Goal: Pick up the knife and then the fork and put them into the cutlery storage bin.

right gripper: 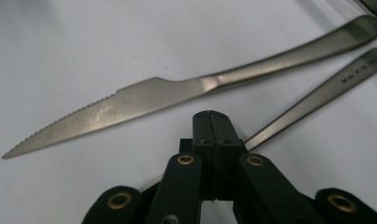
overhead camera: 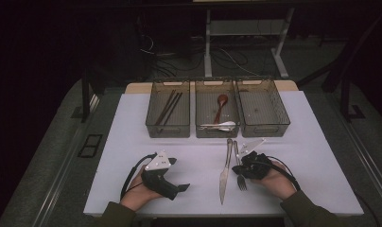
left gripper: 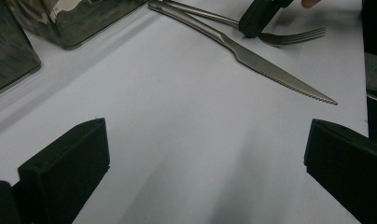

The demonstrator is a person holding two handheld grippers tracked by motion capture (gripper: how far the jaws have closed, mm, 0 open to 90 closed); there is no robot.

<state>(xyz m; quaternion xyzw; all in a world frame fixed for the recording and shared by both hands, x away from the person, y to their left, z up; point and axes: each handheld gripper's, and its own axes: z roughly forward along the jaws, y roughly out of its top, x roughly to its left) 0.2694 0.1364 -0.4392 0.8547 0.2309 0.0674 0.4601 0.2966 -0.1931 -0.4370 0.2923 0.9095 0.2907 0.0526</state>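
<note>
A person's right gripper (overhead camera: 239, 166) rests on the white table (overhead camera: 132, 132) with its jaws pressed together over the handle of a fork (right gripper: 317, 98), which lies flat beneath them, apparently pinched for a lift. The knife (right gripper: 177, 95) lies just beside that gripper, parallel to the fork. The left gripper (overhead camera: 179, 187) waits well apart from both, jaws wide and empty, likely idle. Three bins (overhead camera: 169, 128) stand beyond both grippers, probably the cutlery's destination.

Fork (right gripper: 312, 100): in the right gripper view the right tool (right gripper: 213, 128) covers its middle, so we cannot see the tines.
Knife (left gripper: 270, 70): in the left gripper view the top edge cuts its handle end.
Engraving on fork handle: too small for us to read.
</note>
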